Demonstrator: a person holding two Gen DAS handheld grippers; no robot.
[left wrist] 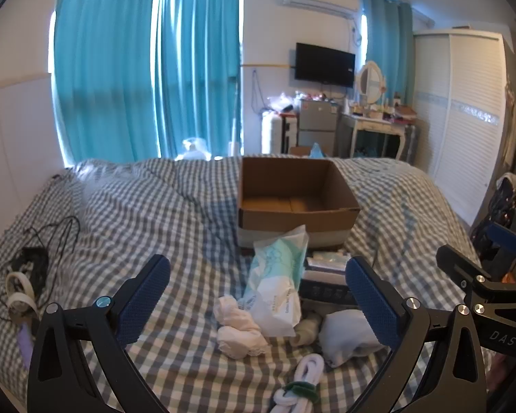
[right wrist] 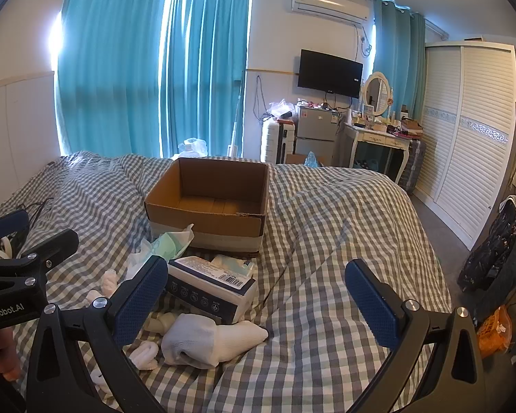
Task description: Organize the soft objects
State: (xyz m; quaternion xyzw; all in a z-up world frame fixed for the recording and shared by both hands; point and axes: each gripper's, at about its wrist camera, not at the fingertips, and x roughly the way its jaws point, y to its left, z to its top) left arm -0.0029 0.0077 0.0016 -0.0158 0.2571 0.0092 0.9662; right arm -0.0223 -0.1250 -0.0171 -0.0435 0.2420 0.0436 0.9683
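An open, empty cardboard box sits on the checked bed. In front of it lies a pile: a soft tissue pack, a white boxed pack, rolled white socks, a grey-and-white sock bundle and a coiled white cable. My left gripper is open and empty, its fingers either side of the pile. My right gripper is open and empty over the bed, just right of the pile. Each gripper shows at the edge of the other's view.
Black cables and a tape roll lie on the bed at the left. Bare checked bedding stretches right of the box. A white wardrobe, dressing table and a dark bag stand beyond the bed's right edge.
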